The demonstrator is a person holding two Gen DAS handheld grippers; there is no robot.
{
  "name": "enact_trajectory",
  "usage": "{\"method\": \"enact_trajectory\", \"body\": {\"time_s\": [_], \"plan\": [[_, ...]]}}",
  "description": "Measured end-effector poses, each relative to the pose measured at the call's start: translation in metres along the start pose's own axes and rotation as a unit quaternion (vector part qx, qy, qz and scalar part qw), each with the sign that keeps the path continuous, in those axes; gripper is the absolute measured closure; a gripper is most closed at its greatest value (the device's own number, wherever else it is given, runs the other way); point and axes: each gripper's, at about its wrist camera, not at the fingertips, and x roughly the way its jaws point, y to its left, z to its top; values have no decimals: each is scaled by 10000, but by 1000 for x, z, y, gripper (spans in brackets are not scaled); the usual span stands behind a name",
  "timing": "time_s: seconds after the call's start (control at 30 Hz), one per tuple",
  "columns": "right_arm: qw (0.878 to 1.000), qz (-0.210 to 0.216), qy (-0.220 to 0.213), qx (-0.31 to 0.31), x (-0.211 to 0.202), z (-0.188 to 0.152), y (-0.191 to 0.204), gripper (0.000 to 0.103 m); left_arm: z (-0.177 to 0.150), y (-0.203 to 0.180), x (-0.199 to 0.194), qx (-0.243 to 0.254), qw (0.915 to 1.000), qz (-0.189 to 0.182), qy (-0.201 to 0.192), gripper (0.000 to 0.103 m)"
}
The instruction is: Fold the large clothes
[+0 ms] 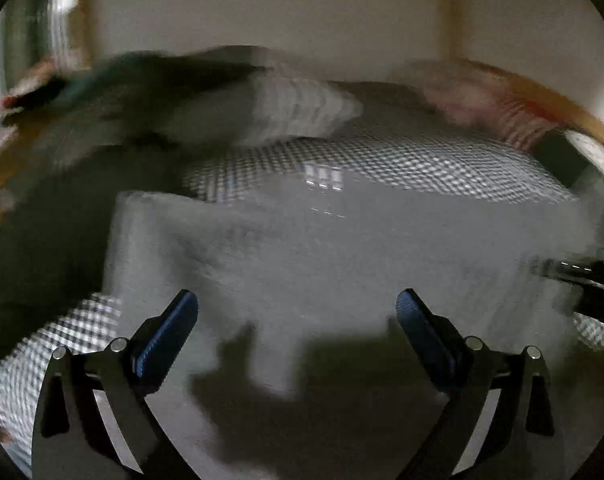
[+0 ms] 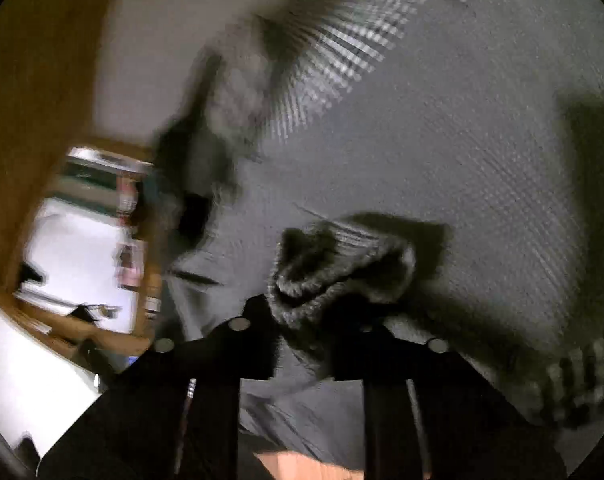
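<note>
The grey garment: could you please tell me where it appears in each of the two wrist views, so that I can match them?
Left wrist view: the grey garment fills the middle and lower picture, spread flat beyond the open left tongs.
Right wrist view: it covers the centre and right, with a bunched edge pinched in the shut right tongs.
Shared landmark: the checked bedcover beneath it, at top centre in the right view.

The left gripper [image 1: 297, 322] is holding its jaws wide apart. Its two blue pads [image 1: 164, 340] are standing far from each other, and nothing is sitting between them. It is tipping down a little. The right gripper [image 2: 302, 312] is squeezing its jaws close together. A bunch of grey cloth [image 2: 334, 264] is sticking out from between them. It is also pointing a bit downward.
</note>
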Motion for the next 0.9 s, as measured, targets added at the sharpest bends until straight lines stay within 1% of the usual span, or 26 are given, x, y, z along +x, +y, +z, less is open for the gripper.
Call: {"method": "enact_trajectory", "body": {"time_s": [0.03,0.07,0.1,0.13,0.17,0.2,0.23,0.27,0.3,0.33,0.37,0.4,0.43,0.47,0.5,0.53,0.57,0.6,0.63,0.7,0.73,0.77,0.8,0.83,0.87,0.9], "plan": [[9991,286,-122,-300,-4,1,15,87,5,19,11,-153,9996,223,79,6],[9964,586,-210,-569,-8,3,30,88,13,47,37,-427,9980,327,339,6],[9893,1071,-316,-934,-15,6,52,88,14,63,53,-574,9963,259,580,6],[9848,1270,-380,-1120,-17,10,63,88,13,83,80,-795,9915,49,1031,6],[9820,1351,-418,-1253,-19,14,70,88,9,94,97,-966,9867,-72,1308,7],[9812,1303,-425,-1356,-19,21,74,88,2,107,115,-1217,9802,-211,1548,7],[9832,1107,-380,-1403,-17,27,74,88,-3,116,121,-1466,9753,-390,1604,7],[9863,722,-233,-1464,-14,33,67,88,-6,122,119,-1598,9742,-441,1534,7],[9884,352,-82,-1473,-10,37,61,88,-4,127,116,-1721,9742,-274,1432,7],[9881,-408,192,-1471,-5,39,49,87,-4,130,114,-1762,9750,-116,1352,7],[9788,-1301,548,-1480,3,37,33,87,-6,135,117,-1825,9750,-40,1268,6],[9703,-1779,772,-1448,9,35,21,85,-9,140,121,-1921,9730,-104,1274,6],[9663,-2004,933,-1316,11,31,7,84,-11,139,125,-1934,9721,-143,1316,6],[9742,-1801,798,-1097,1,32,3,80,-9,135,126,-1814,9746,-69,1314,6],[9723,-1994,498,-1115,-10,35,10,62,-5,130,125,-1710,9764,-7,1318,6],[9659,-2317,155,-1144,-20,37,16,29,-2,125,126,-1578,9787,56,1310,6],[9546,-2730,-486,-1089,-39,39,30,14,2,122,123,-1514,9802,62,1278,6],[9524,-2700,-909,-1087,-53,38,45,4,4,121,119,-1497,9811,30,1225,7],[9526,-2588,-1095,-1169,-61,36,59,4,7,119,108,-1513,9830,-79,1038,7],[9485,-2539,-1021,-1598,-59,25,95,4,14,111,76,-1498,9863,-433,531,7],[9390,-2679,-887,-1965,-47,14,116,4,15,100,59,-1398,9877,-592,371,7],[9302,-2810,-776,-2229,-37,3,125,4,13,88,49,-1298,9883,-729,334,6],[9099,-3101,-549,-2698,-8,-18,142,4,12,72,47,-1158,9890,-840,388,6],[8943,-3316,-381,-2980,10,-35,144,4,8,51,51,-872,9911,-813,585,6],[8809,-3467,-249,-3212,35,-49,150,4,3,33,63,-568,9938,-558,779,6],[8641,-3589,-35,-3529,63,-71,150,4,-3,24,71,-369,9949,-312,889,6]]}}
